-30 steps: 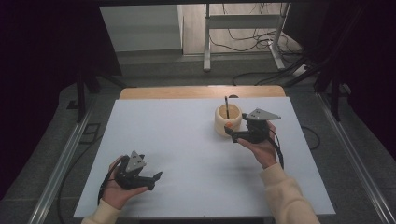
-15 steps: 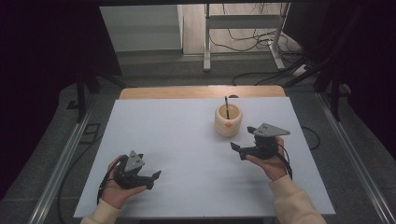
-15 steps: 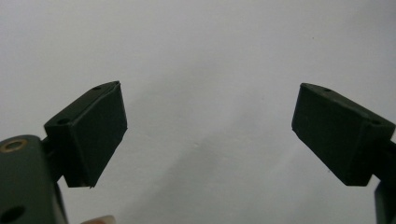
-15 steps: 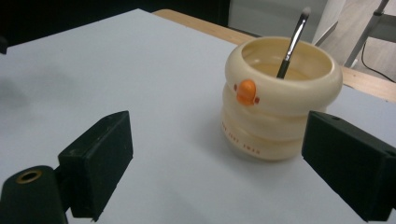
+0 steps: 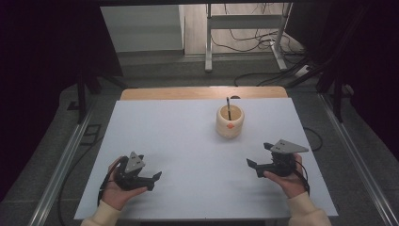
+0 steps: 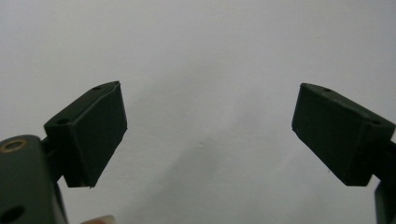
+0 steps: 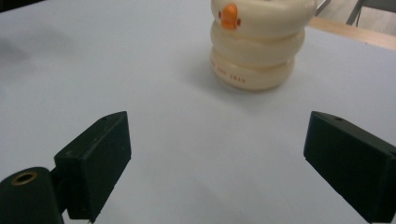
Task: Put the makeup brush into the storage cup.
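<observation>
Holder: a cream, ringed duck-faced pen holder [image 5: 230, 121] stands upright right of centre on the far half of the white surface [image 5: 188, 141]; in the right gripper view its orange beak [image 7: 229, 17] faces the camera.
Pen: a thin dark pen [image 5: 228, 107] stands in the holder, its top leaning slightly toward the far edge.
Right tongs: the right tongs [image 5: 260, 157] are held low over the surface on the near right, well apart from the holder and aimed roughly toward it; the jaws stand wide apart with nothing between them.
Left tongs: the left tongs [image 5: 154, 179] sit at the near left, far from the holder, jaws likewise spread and empty, pointing over bare surface.
Step in hand: it looks like a rest or end point, with the pen seated in the holder and both hands drawn to the near edge.
Next move: if the pen is to come out, the right tongs would need to travel forward, rise above the holder's rim and pinch the thin shaft squarely, since it offers little to grip.
Risk: a sideways nudge could tip the light holder.
</observation>
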Available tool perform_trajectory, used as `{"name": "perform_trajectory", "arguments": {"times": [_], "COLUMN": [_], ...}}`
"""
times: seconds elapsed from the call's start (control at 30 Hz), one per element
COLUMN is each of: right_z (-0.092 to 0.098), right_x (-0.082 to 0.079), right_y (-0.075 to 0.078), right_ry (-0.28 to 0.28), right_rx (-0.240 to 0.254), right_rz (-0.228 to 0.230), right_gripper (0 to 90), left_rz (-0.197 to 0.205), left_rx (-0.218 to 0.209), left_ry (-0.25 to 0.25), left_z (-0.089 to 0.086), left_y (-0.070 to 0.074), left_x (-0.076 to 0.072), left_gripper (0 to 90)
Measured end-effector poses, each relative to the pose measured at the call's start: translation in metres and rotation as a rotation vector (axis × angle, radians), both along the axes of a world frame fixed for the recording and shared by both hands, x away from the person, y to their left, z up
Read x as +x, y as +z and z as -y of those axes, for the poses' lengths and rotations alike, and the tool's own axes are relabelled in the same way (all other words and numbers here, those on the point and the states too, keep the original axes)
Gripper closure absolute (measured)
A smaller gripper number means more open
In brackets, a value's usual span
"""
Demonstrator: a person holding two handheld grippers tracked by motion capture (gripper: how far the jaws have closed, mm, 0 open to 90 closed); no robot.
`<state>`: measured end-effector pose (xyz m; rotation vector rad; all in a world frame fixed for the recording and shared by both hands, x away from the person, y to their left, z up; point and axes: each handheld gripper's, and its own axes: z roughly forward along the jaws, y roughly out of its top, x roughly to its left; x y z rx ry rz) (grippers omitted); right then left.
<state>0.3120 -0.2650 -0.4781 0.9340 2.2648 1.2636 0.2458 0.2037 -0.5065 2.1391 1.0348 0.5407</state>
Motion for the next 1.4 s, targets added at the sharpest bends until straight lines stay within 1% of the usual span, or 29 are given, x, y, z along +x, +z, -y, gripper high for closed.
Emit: {"name": "perform_trajectory", "arguments": {"times": [0.13,0.2,0.23,0.37,0.47,0.6,0.8,1.0,1.4], "right_z": [0.011,0.013,0.017,0.023,0.026,0.028,0.031,0.029,0.029], "right_x": [-0.008,-0.010,-0.014,-0.021,-0.025,-0.031,-0.030,-0.030,-0.030], "right_y": [-0.008,-0.009,-0.012,-0.015,-0.017,-0.020,-0.021,-0.022,-0.021], "right_ry": [-0.012,-0.014,-0.015,-0.025,-0.030,-0.031,-0.051,-0.048,-0.060], "right_rx": [-0.012,-0.015,-0.019,-0.022,-0.026,-0.045,-0.052,-0.066,-0.060], "right_rz": [-0.028,-0.031,-0.047,-0.055,-0.064,-0.066,-0.070,-0.068,-0.065], "right_gripper": [7.6,7.8,7.9,8.3,8.4,8.4,8.6,8.6,8.0], "left_rz": [0.001,0.001,0.001,0.005,0.007,0.008,0.003,0.002,0.005], "left_rx": [0.002,0.003,0.003,0.000,0.002,0.001,0.011,0.011,0.008], "left_ry": [-0.001,-0.001,-0.002,0.003,-0.002,-0.005,-0.008,-0.008,-0.013], "left_z": [0.000,0.000,0.000,-0.001,0.001,0.003,0.003,0.003,0.004], "left_y": [0.000,0.000,0.000,0.001,0.001,0.002,0.000,0.000,0.001], "left_x": [0.000,0.000,0.000,0.000,-0.001,-0.002,-0.001,-0.001,-0.001], "left_gripper": [10.9,11.0,10.9,11.0,10.9,10.9,10.9,10.8,10.8]}}
